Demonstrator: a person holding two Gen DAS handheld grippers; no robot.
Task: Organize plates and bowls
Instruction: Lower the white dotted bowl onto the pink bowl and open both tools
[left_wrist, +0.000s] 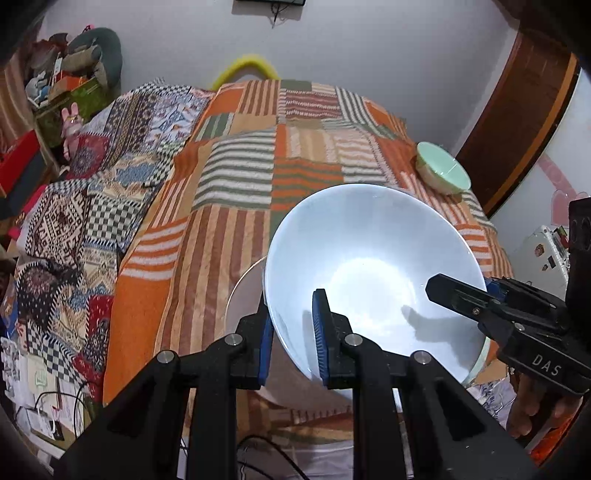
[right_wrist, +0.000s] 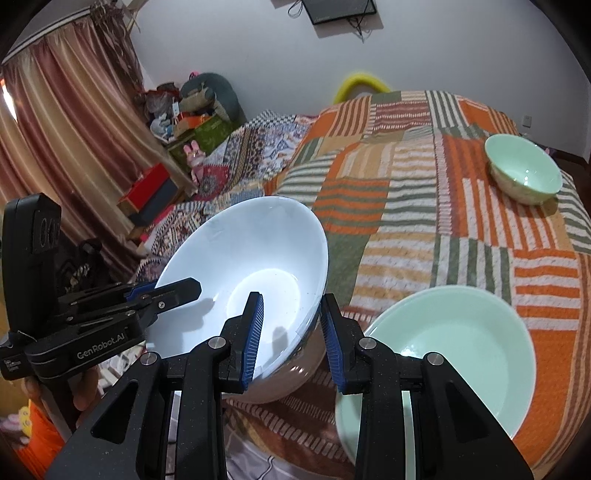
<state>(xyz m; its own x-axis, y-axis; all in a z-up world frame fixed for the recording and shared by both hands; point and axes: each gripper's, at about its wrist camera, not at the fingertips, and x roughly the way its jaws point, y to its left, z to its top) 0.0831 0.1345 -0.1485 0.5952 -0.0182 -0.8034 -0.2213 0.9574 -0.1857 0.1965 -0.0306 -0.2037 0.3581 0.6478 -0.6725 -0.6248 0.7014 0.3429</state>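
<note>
A large white bowl (left_wrist: 369, 258) (right_wrist: 243, 258) hangs tilted over the striped patchwork blanket (left_wrist: 236, 177) (right_wrist: 424, 221). My left gripper (left_wrist: 291, 332) (right_wrist: 173, 290) is shut on its left rim, one pad inside and one outside. My right gripper (right_wrist: 293, 332) (left_wrist: 461, 291) is shut on the opposite rim in the same way. A mint green plate (right_wrist: 461, 350) lies on the blanket just right of the bowl; in the left wrist view only its rim (left_wrist: 484, 354) shows past the bowl. A small green bowl (left_wrist: 441, 168) (right_wrist: 524, 170) stands upright at the blanket's far right.
Boxes, bags and soft toys (left_wrist: 70, 85) (right_wrist: 192, 110) are piled at the far left beside a second patterned cloth (left_wrist: 74, 221). A curtain (right_wrist: 55, 129) hangs left. Cables (left_wrist: 55, 406) lie at the near left edge. A wooden door frame (left_wrist: 517, 122) stands right.
</note>
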